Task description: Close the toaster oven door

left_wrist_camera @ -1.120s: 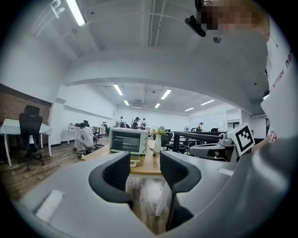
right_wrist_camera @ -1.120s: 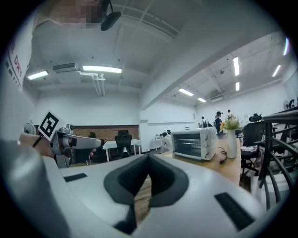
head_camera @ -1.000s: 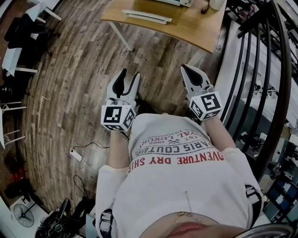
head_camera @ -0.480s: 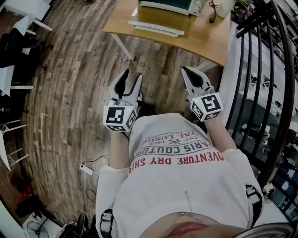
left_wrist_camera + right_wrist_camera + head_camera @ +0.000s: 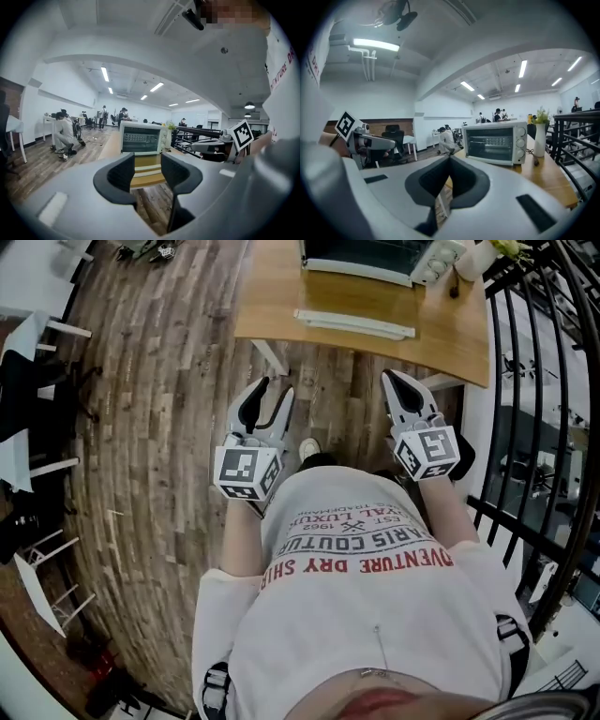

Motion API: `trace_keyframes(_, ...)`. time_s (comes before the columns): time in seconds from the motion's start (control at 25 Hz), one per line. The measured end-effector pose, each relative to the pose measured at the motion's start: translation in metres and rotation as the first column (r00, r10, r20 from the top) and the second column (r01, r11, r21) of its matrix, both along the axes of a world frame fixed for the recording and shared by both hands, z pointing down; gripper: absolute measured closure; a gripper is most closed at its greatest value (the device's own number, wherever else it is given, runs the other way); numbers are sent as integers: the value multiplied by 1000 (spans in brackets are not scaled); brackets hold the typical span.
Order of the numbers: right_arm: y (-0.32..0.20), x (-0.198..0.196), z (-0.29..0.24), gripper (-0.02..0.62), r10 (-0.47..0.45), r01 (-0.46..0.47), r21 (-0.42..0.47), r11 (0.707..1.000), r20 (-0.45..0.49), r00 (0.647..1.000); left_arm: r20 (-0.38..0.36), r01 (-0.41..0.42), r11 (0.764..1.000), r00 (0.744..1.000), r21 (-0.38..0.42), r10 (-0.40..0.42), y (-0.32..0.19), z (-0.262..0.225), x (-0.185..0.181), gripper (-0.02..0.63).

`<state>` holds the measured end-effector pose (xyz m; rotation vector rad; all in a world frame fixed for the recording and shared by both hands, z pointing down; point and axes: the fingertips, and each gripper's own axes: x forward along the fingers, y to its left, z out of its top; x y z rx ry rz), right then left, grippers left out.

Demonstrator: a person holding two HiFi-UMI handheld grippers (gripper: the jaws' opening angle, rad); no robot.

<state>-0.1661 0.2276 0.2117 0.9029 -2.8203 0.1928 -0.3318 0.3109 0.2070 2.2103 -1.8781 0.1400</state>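
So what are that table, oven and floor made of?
The table looks like pale wood or laminate, smooth and matte. The toaster oven has a glossy white shell, painted metal or plastic. The floor shows plank seams and grain: wood or wood-look.

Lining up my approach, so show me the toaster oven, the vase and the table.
toaster oven [image 5: 490,143], right gripper view, its front
vase [image 5: 539,140], right gripper view, white body
table [image 5: 272,296], head view, bare wooden top
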Motion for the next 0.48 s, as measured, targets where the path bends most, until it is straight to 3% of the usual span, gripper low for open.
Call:
trace_keyframes(0.2,-16,-26,1,609,114,-114,-6,993,-3,993,-11,-88,995,996,-38,88,-27,9,-32,422)
trace_keyframes(0.48,-54,-27,18,609,208,-208,-41,977,-12,978,-8,-181,981,984,-75,181,-81,38,-38,422)
